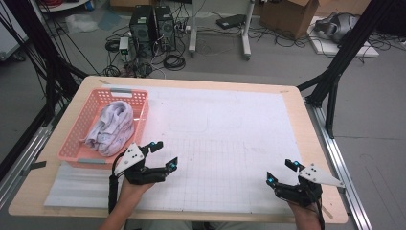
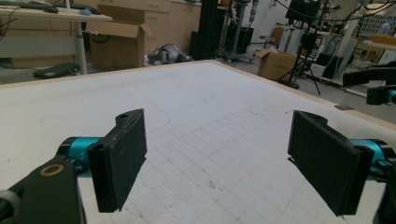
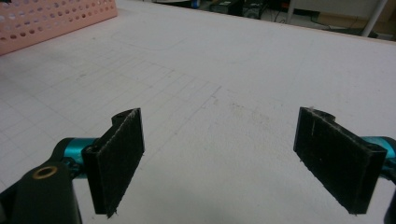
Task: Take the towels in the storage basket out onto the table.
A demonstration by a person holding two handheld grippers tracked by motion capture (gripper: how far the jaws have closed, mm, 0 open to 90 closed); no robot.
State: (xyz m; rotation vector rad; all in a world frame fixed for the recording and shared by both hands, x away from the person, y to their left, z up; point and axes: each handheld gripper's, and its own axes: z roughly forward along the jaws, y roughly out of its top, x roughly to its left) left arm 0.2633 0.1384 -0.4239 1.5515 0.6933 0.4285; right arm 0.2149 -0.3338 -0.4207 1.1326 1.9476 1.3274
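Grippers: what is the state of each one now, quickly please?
Left gripper: open, holding nothing, beside the basket.
Right gripper: open, holding nothing, over the mat.

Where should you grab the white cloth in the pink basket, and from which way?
Probably from above, since the pink basket's walls block the sides. The white cloth lies crumpled in a heap, so pinch a raised fold near its top. The left hand-held gripper is nearest, just beside the basket's near corner, and its jaws stand open with nothing between them.
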